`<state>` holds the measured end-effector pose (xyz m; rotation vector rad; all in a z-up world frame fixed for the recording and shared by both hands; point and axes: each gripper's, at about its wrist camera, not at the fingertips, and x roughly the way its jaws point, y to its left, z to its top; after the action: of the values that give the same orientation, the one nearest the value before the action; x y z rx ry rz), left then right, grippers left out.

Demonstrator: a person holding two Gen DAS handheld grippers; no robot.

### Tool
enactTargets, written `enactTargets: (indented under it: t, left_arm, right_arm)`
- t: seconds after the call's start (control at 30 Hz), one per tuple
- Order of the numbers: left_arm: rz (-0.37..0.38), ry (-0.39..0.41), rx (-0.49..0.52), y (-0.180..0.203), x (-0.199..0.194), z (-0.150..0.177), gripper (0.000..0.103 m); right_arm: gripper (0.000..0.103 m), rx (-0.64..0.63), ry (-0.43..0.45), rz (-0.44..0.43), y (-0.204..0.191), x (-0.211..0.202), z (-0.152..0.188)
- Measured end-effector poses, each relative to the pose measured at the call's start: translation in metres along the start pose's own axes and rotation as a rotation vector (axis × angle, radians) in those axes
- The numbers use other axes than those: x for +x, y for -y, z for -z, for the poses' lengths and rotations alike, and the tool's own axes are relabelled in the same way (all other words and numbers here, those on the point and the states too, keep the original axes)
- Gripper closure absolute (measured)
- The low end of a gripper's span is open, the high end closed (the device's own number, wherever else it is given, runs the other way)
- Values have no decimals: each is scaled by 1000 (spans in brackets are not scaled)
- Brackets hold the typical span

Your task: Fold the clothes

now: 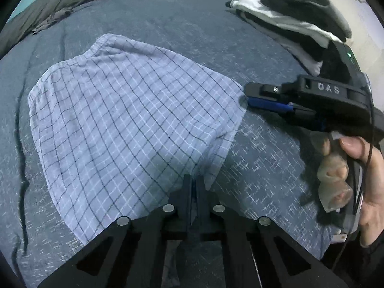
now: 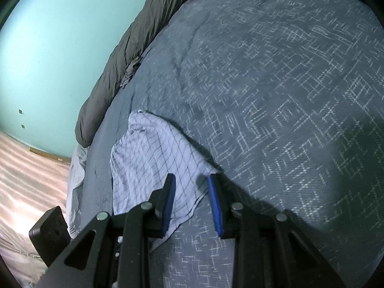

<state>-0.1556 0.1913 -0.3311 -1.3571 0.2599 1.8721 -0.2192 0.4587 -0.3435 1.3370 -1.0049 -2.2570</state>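
Left wrist view shows your checked shorts (image 1: 134,120) spread flat on the blue bedspread (image 1: 168,21), waistband to the far left, leg hems near and right. Your left gripper (image 1: 194,187) is pinched together on the near hem, close to the crotch seam. Your right gripper (image 2: 192,192) stands with its jaws apart at the right-hand corner of the leg, one blue pad over the cloth, the other just off its edge on the bedspread. So the shorts lie left and away from both tools, long axis running near-right to far-left. A stack of folded clothes (image 1: 288,19) sits far right.
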Motion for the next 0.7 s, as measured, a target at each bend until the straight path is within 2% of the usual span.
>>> enactTargets:
  t: [0.27,0.43,0.5,0.63,0.7]
  left_arm:
    - [127,-8,-86,-16,-11,0,100]
    - [78,-79,-75,-18,8,3,96]
    - [61,-53,-90,-21,3,4,86]
    - [35,7,-124,-28,-11,2,83]
    - [8,-1,-126,-30,-9,3,83]
  right_arm:
    - [76,-14,-10,0,5,-6,0]
    - [76,-11,-3,10,7,-9,-1]
    - [76,-10,3,14,9,-11,-2]
    - [76,-11,14,27,11,-12,-2]
    - [76,-15,19,35,11,-14,-1]
